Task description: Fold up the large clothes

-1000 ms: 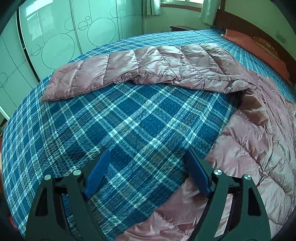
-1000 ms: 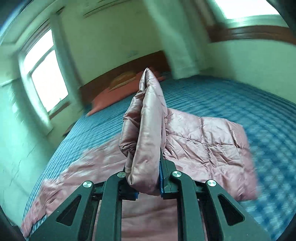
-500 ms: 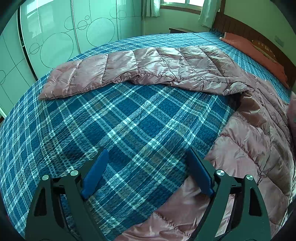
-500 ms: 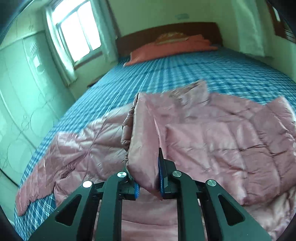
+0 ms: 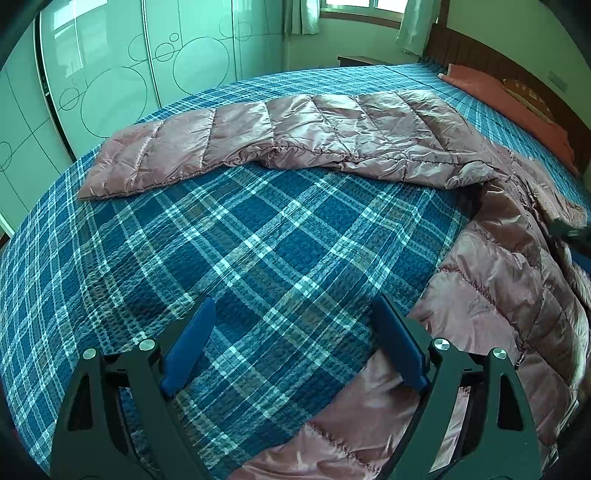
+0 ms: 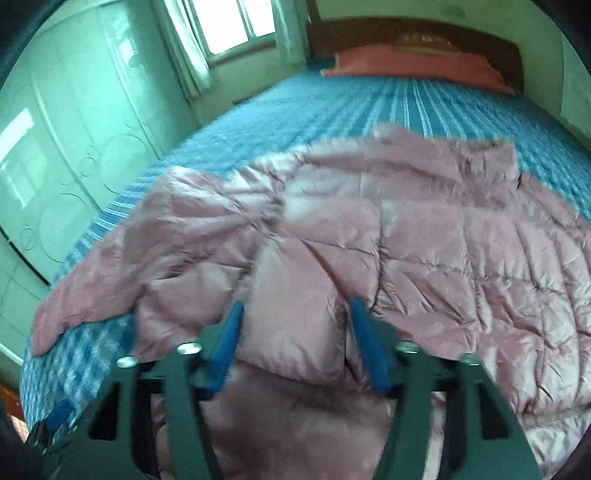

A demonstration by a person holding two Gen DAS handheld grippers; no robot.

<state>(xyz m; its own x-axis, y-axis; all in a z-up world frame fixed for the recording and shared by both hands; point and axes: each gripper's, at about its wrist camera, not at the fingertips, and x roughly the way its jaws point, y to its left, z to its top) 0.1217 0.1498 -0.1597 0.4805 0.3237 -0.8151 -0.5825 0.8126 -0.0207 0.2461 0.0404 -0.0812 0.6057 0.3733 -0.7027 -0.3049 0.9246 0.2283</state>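
Observation:
A pink quilted down jacket [image 5: 517, 288] lies on the blue plaid bedspread [image 5: 240, 240]. One sleeve [image 5: 314, 136] stretches flat to the left across the bed. My left gripper [image 5: 293, 301] hovers open over bare bedspread, its right finger beside the jacket's hem, nothing between its pads. In the right wrist view the jacket [image 6: 461, 240] fills the frame, with the other sleeve [image 6: 314, 240] folded over its body. My right gripper [image 6: 295, 302] is just above it; its jaws are opening, the sleeve end lies loose between them and the pads do not press on it.
Green glass wardrobe doors [image 5: 110, 74] stand beyond the bed's far edge. An orange-red pillow [image 5: 509, 96] lies against the wooden headboard [image 6: 424, 33] at the bed's head. A window with curtains [image 6: 236, 22] is in the corner. Bare bedspread lies between the outstretched sleeve and the jacket body.
My right gripper swung down with the lifted sleeve, laid it across the jacket's body, then opened from shut and let it go. The left gripper stayed put and open.

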